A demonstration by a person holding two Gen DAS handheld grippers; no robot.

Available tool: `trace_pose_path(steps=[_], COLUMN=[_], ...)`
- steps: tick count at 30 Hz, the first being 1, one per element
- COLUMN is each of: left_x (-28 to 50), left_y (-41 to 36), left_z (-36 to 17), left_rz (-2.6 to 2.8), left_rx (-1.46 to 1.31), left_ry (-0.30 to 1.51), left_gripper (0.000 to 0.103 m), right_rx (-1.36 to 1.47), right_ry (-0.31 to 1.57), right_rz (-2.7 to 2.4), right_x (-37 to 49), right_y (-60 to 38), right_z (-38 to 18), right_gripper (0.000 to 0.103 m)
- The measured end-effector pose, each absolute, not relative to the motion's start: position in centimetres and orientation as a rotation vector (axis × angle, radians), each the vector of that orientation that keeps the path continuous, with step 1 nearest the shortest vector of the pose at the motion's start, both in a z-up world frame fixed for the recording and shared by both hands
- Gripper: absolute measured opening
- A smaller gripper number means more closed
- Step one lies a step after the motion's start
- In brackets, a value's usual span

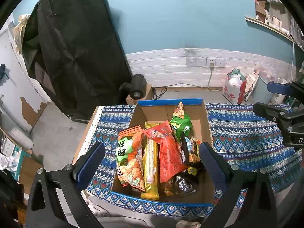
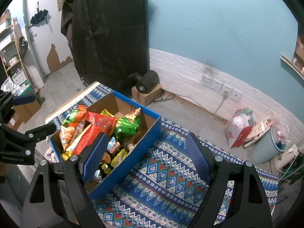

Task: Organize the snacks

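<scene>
While I hold both claws wide and empty, my left gripper (image 1: 152, 157) hangs over the blue-edged cardboard box (image 1: 171, 102) of snack packets (image 1: 167, 152) on the patterned cloth (image 2: 167, 171); my right gripper (image 2: 148, 152) sits right of it, and beyond stands a black fabric wardrobe (image 1: 76, 47).

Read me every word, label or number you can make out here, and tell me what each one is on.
"旺旺": on the orange rice-cracker bag in the cardboard box.
"GenRobot.AI": on the left gripper body, seen from the right wrist.
"D": cut-off letter on the right gripper body.
"乡": on the red-and-white bag on the floor.
Print on the yellow bar, red packet and green bag is too small or blurred.
</scene>
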State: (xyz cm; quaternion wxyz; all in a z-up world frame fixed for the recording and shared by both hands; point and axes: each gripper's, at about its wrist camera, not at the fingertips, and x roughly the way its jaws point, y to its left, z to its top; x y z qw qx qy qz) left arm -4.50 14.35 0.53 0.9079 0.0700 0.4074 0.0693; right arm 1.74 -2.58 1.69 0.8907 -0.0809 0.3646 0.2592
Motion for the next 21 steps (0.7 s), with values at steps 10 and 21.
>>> trace_pose_path(steps=[10,21], left_x=[-4.53,-4.54], left_y=[14.27,14.32], left_z=[0.59,0.77], left_rz=[0.152,0.165], left_rx=[0.145,0.136], left_ry=[0.839,0.834], left_gripper=[0.100,0.100], right_rx=[-0.167,-0.171], right_ry=[0.757,0.758], right_rz=[0.538,0.533], right_x=[1.75,1.68], right_y=[-2.46,-2.93], right_z=[1.73,1.74], right_gripper=[0.083,0.083])
